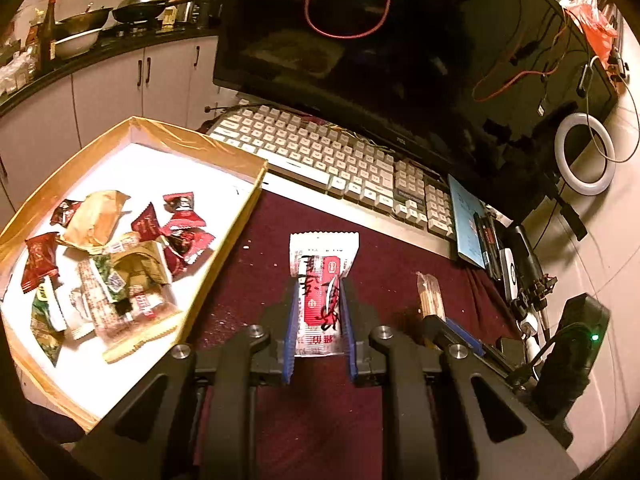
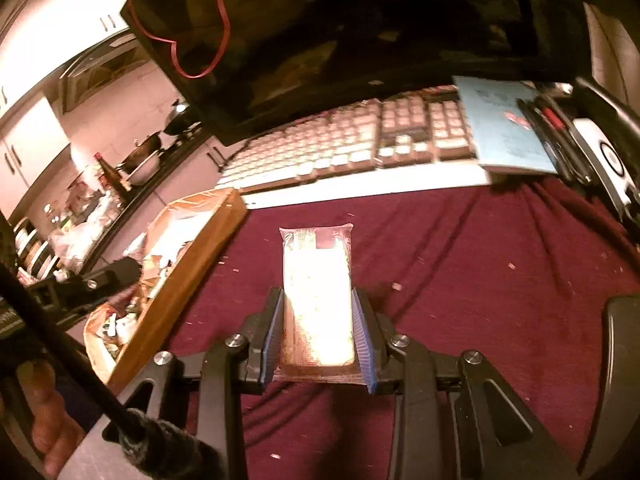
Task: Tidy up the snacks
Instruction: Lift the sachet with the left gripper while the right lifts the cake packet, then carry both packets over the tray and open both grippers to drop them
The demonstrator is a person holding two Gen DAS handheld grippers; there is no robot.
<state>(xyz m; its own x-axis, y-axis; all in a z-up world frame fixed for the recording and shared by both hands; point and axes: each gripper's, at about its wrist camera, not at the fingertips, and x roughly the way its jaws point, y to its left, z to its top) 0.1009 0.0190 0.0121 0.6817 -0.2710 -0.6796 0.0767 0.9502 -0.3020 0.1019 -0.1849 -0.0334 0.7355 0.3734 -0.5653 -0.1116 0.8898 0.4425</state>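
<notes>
My left gripper (image 1: 319,312) is shut on a red and white snack packet (image 1: 322,280) and holds it over the dark red cloth (image 1: 380,264), just right of the gold-edged box (image 1: 240,216). The box holds several wrapped snacks (image 1: 120,256). My right gripper (image 2: 318,332) is shut on a clear-wrapped pale snack bar (image 2: 318,280) above the cloth (image 2: 460,280), right of the box (image 2: 192,256). The right gripper with its snack also shows in the left wrist view (image 1: 432,308), low on the right. The left gripper's body shows in the right wrist view (image 2: 92,280) by the box.
A white keyboard (image 1: 332,160) and a dark monitor (image 1: 400,40) stand behind the cloth. A blue notebook with pens (image 1: 472,224), a ring light (image 1: 584,152) and cables sit at the right. A kitchen counter with woks (image 1: 120,12) lies far left.
</notes>
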